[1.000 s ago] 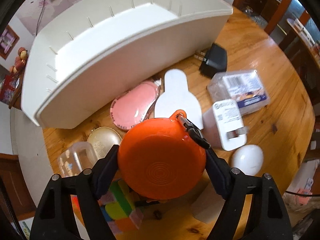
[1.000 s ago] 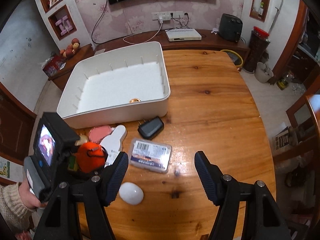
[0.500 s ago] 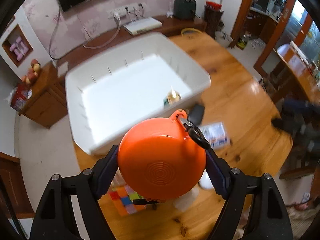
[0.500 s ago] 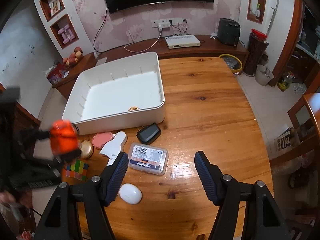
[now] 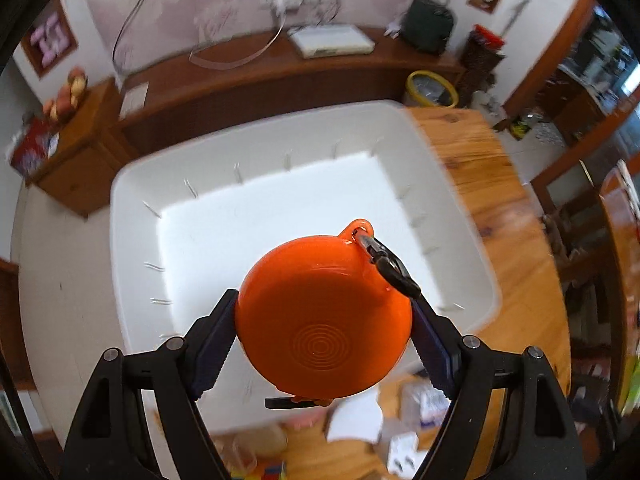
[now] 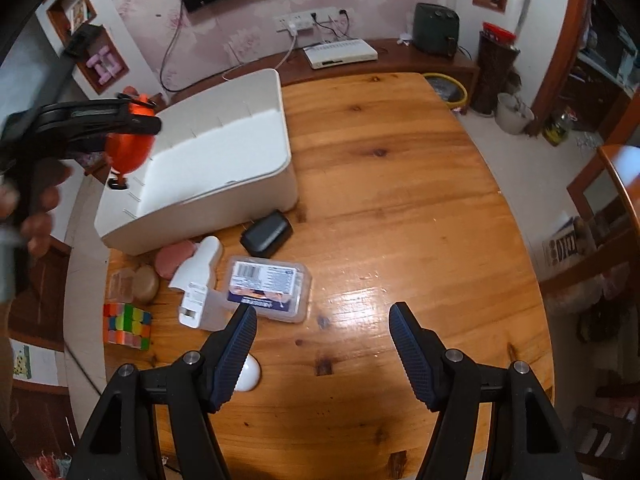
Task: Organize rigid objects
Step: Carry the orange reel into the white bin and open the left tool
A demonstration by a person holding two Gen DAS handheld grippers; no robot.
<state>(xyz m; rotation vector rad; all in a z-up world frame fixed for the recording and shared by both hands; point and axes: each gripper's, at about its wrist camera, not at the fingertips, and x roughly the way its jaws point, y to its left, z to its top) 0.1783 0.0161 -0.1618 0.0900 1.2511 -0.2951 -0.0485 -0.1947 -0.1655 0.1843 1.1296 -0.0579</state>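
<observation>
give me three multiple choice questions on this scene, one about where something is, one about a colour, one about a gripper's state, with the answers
1. Where is the orange round object right now?
A. flat on the wooden table
B. held in the air above the white bin
C. inside the clear plastic box

2. What colour is the small oval case lying by the right gripper's left finger?
A. white
B. black
C. pink

3. What state is the right gripper in?
A. shut on the puzzle cube
B. shut on the clear box
C. open with nothing between its fingers

Answers: 1 B, the left gripper clamps it over the bin's white floor. 2 A, the oval case shows white against the wooden table. 3 C, only bare tabletop shows between its fingers.
</observation>
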